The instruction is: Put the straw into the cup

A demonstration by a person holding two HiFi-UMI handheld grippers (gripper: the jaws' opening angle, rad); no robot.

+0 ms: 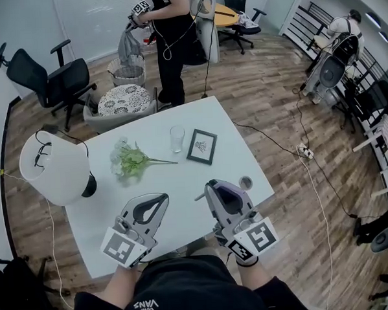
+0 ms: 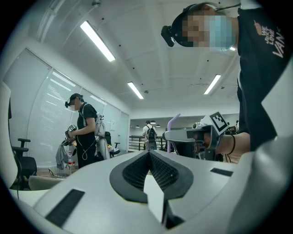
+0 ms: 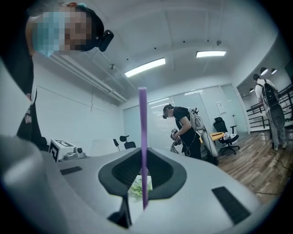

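**Straw in grip, cup well ahead: hazards of the approach**

- Table (image 1: 173, 188): white, under both grippers. No hazard judged.
- Flowers (image 1: 129, 159): ahead of the left gripper (image 1: 162, 198), with a stem reaching toward the cup. A wide swing might have snagged them.
- Frame (image 1: 201, 146): ahead of the right gripper (image 1: 213, 186), near the cup's right side. A low carry would likely have clipped it.
- Cup (image 1: 177, 138): clear glass, upright, seemingly empty, well ahead of the right gripper, between flowers and frame. It probably tipped easily, so a straw striking the rim off-centre could have toppled it. Nothing steadied it.
- Left gripper: jaws together, holding nothing, level beside the right. It was too far back to brace the cup.
- Right gripper: jaws narrow, clamped on the straw.
- Straw (image 3: 143, 137): purple, upright across the jaws, the long part above them and a short end below. Thin and smooth, it could have pivoted or slid in the pads. With so little below the grip, it probably needed releasing above the rim and could have bounced out.
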